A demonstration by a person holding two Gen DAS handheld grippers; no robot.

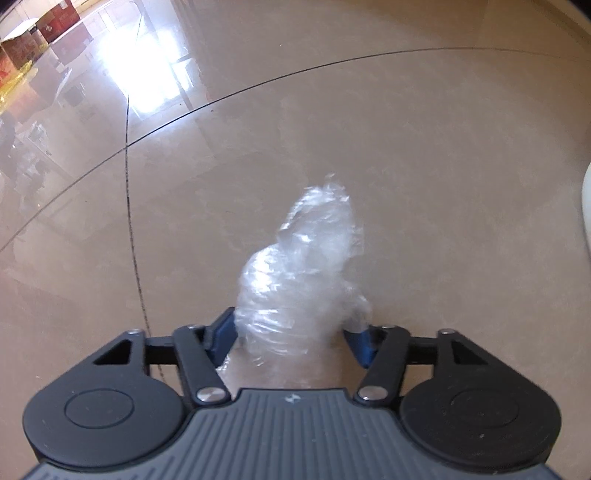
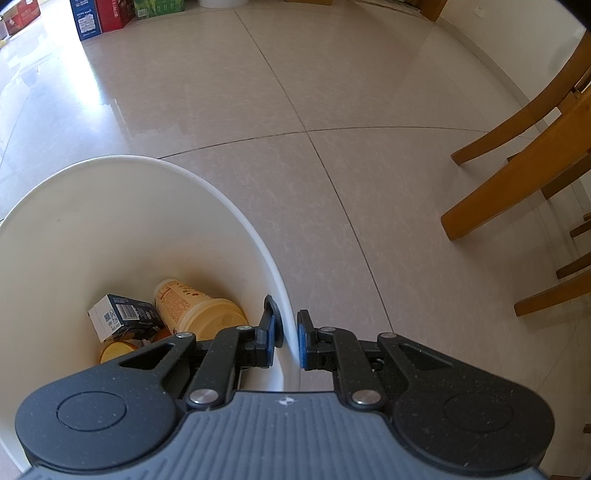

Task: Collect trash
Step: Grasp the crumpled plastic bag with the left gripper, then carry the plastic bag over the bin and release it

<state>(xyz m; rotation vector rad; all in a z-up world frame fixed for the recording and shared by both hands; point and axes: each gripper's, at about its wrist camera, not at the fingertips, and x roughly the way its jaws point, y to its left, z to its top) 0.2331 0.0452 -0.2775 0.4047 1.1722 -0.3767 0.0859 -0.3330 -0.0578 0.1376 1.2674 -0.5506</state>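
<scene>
Your left gripper [image 1: 291, 332] has a wad of clear plastic wrap [image 1: 306, 266] between its blue pads [image 1: 223, 334] — both pads touch the wad's sides, so I judge the claw clamped on it, though the film is soft and the grip may be light. The wad lies on the tiled floor [image 1: 424, 147], well left of the white bin [image 1: 587, 206], whose rim just shows at the right edge of the left wrist view.

Your right gripper [image 2: 290, 338] pinches the bin's rim [image 2: 280, 291] — one finger inside the wall, one outside, jaws drawn tight on it. So the bin is held steady and ready.

Inside the bin you already have several pieces: a yellow cup [image 2: 195, 306] on its side, a small dark carton [image 2: 122, 317] left of the cup, and something orange [image 2: 114, 350] below the carton, partly hidden by the gripper. That part of the job looks done.

What is left, as far as you can see here: lift the wad, carry it over the rim, and drop it beside the cup. The floor around the bin in the right wrist view shows no other loose trash; only chair legs [image 2: 517, 177] stand to the right of the bin and boxes [image 2: 99, 18] far beyond it. This wad may be the last piece, but the views cover only part of the room.
</scene>
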